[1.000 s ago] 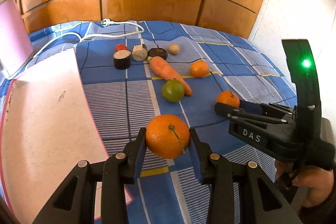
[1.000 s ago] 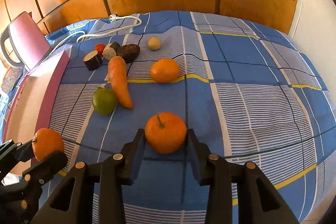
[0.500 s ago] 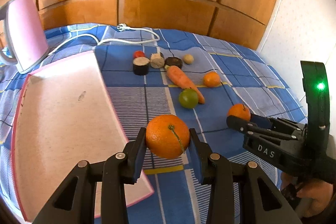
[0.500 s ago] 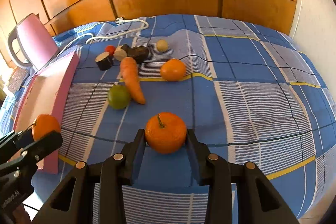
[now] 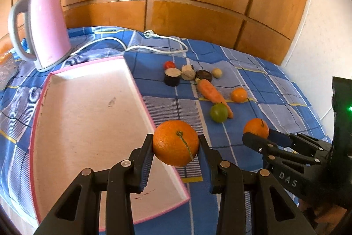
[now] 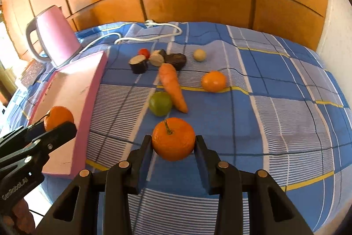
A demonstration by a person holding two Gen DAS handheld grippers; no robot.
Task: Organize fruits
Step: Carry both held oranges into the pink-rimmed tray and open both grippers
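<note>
The left gripper clamps a large orange above the near right edge of the pink tray. The right gripper clamps a stemmed orange above the blue checked cloth. Just beyond it lie a green fruit touching a carrot, and farther right a third orange. A pink kettle stands behind the tray.

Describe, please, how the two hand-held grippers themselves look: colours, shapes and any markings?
Both are matte black plastic with angular, triangular-cutout finger arms, round metal pins and dark blue pads. The right hand-held gripper bears white "DAS" lettering and a green light; the left hand-held gripper reads "GenRobot.AI".
</note>
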